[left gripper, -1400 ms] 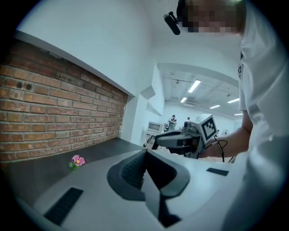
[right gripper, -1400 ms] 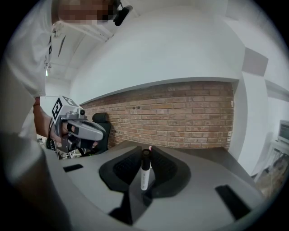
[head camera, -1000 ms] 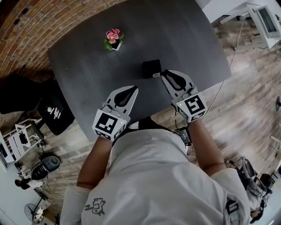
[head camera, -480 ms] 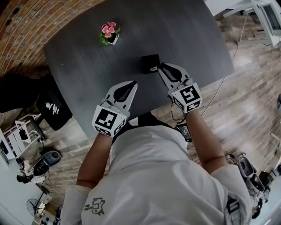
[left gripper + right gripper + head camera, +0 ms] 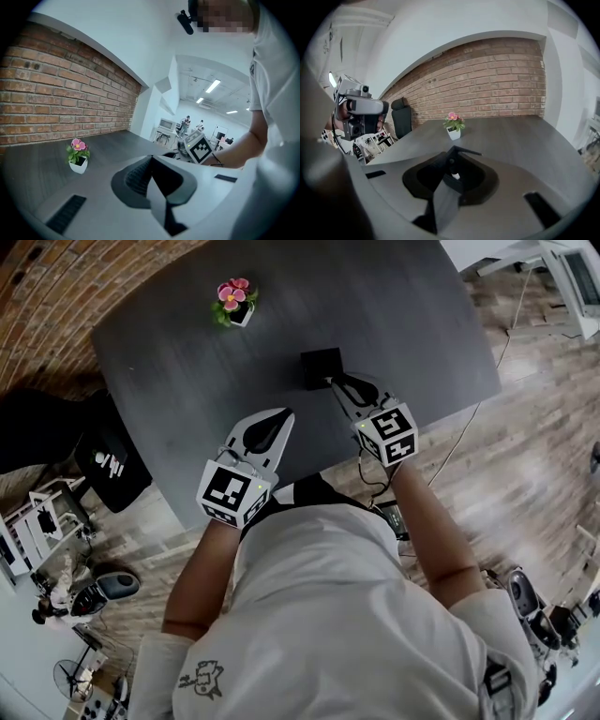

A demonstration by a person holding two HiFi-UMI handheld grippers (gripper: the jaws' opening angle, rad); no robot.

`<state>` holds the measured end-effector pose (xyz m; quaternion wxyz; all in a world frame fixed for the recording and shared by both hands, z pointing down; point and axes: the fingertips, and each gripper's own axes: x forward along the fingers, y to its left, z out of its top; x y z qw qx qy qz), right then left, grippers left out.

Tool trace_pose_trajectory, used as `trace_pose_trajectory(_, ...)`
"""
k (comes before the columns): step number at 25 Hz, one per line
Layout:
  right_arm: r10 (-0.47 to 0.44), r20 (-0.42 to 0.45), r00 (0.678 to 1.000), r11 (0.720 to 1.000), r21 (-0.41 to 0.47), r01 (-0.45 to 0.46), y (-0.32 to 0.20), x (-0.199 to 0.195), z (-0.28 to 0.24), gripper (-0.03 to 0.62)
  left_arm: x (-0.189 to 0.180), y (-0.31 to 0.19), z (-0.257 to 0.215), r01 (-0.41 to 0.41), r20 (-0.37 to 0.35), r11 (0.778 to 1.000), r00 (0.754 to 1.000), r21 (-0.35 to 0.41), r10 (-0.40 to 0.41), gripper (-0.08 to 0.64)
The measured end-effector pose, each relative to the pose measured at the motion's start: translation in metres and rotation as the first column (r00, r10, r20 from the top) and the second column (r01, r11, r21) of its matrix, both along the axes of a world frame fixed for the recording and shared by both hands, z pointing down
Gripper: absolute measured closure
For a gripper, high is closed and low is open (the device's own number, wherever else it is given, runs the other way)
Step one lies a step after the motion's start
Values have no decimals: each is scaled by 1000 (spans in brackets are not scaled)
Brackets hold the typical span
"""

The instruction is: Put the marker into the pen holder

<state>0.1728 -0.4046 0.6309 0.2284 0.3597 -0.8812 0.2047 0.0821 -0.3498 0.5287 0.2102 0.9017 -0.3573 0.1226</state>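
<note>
No words or numbers are legible. Cubes on the left tongs (image 5: 283, 415) and right tongs (image 5: 334, 382) carry only black-and-white square patterns (no letters). A small emblem on the shirt (image 5: 319, 615) is unreadable.

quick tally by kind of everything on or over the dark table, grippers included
grippers: 2 (left gripper, right gripper)
black square pen holder: 1
dark marker with a white end, held in the right gripper: 1
small pink flower in a white pot: 1
total: 5
</note>
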Motion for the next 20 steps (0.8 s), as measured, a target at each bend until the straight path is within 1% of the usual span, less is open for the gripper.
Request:
trace_pose_trajectory(4, 22, -42, 999, 999, -22, -23, 3, 3, 7, 478, -1, 8, 0, -16, 1, 1000, 1000, 1, 16, 549)
trace_pose_trajectory(6, 35, -56, 998, 999, -20, -36, 7, 5, 5, 440, -2, 14, 0, -27, 3, 1000, 1000, 2, 27, 549)
trace_pose_trajectory(8, 42, -63, 997, 999, -13, -43, 12, 6, 1, 429, -3, 20, -1, -34, 3, 999, 999, 7, 34, 549)
trace_pose_trajectory(13, 59, -84, 995, 998, 10, -59, 25, 2, -12, 425, -15, 33, -10, -59, -2, 998, 998, 27, 59, 549)
trace_pose_trajectory(20, 128, -78, 989, 990, 61, -124, 51, -15, -47, 426, -45, 57, -30, -79, -23, 995, 997, 64, 80, 549)
